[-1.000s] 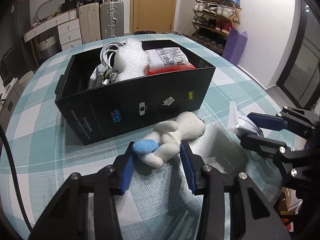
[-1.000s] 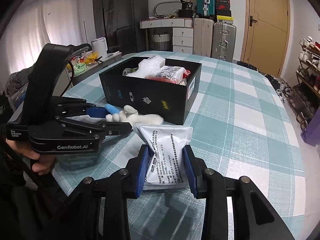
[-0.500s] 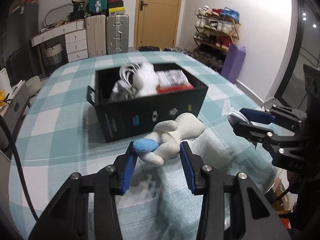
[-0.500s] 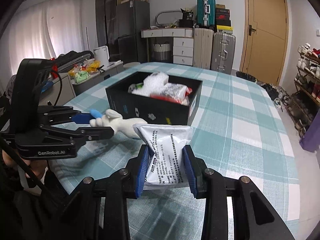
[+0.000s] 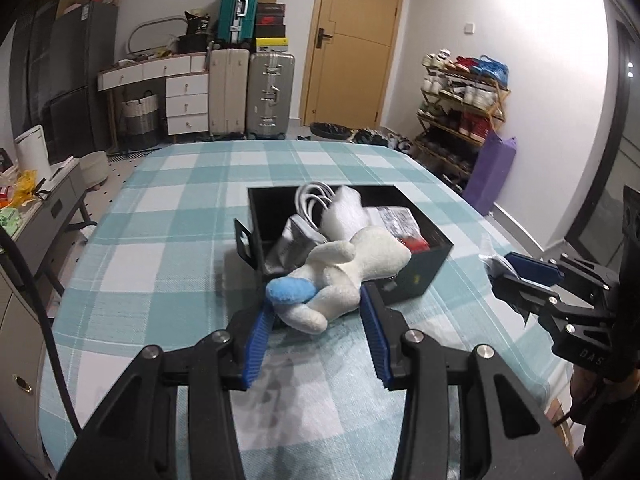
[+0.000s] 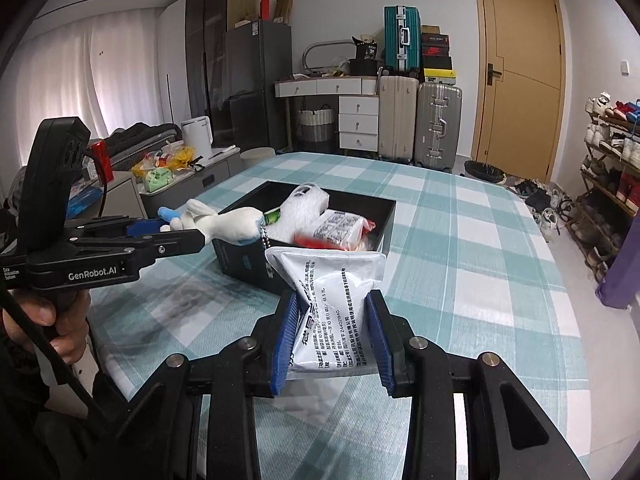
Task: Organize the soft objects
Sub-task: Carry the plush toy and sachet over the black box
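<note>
My left gripper (image 5: pixel 316 308) is shut on a white plush toy with a blue foot (image 5: pixel 344 272), held in the air just in front of the black box (image 5: pixel 416 276). From the right wrist view the plush toy (image 6: pixel 224 220) hangs beside the left rim of the black box (image 6: pixel 240 256), in the left gripper (image 6: pixel 176 230). My right gripper (image 6: pixel 332 320) is shut on a white printed foil packet (image 6: pixel 336 300), lifted off the table before the box. The right gripper (image 5: pixel 516 276) shows at the right in the left wrist view, with only a corner of the packet (image 5: pixel 490 258) visible.
The box holds bubble wrap (image 5: pixel 344 212), a white cable (image 5: pixel 314 196), a grey pouch (image 5: pixel 292 244) and a red-white packet (image 6: pixel 336 228). The table wears a teal checked cloth (image 5: pixel 168 240). A hand (image 6: pixel 60 320) grips the left tool. Suitcases, drawers and a shoe rack line the walls.
Both grippers have risen with their loads. The plush and the packet now hang clear of the table, and the box looks lower and farther away in the left wrist view.
</note>
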